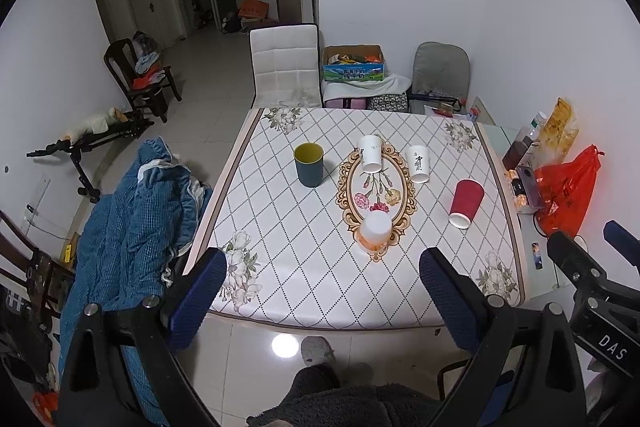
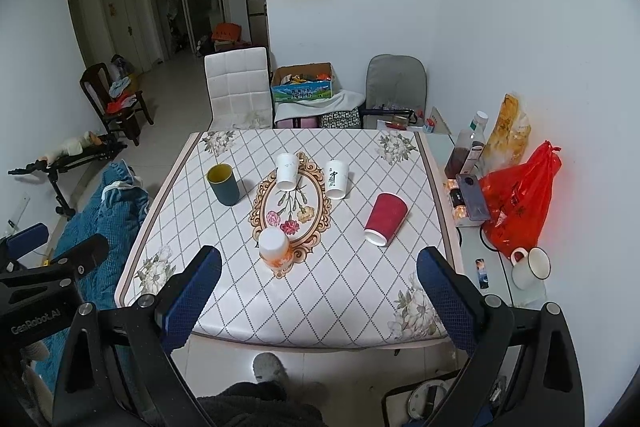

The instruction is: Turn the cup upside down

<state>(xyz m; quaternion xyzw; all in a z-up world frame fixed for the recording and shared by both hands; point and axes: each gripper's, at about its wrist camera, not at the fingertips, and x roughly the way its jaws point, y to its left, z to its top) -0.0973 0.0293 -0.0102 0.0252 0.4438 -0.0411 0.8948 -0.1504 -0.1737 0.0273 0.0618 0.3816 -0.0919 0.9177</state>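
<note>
A dark teal cup with a yellow inside [image 1: 309, 164] [image 2: 223, 183] stands upright, mouth up, at the table's left. A red paper cup [image 1: 466, 203] [image 2: 385, 218], two white paper cups [image 1: 370, 153] [image 1: 417, 163] [image 2: 287, 171] [image 2: 336, 179] and a white cup with an orange band [image 1: 375, 230] [image 2: 273, 246] stand mouth down. My left gripper [image 1: 324, 297] is open and empty, held above the table's near edge. My right gripper [image 2: 320, 297] is open and empty at the near edge too. Each gripper shows at the side of the other's view.
The table [image 1: 280, 307] has a diamond-pattern cloth. A side shelf at the right holds a red bag [image 2: 516, 207], bottles, a phone and a white mug [image 2: 530, 267]. A blue blanket [image 1: 132, 227] lies left. Chairs [image 1: 284, 67] and a box stand behind.
</note>
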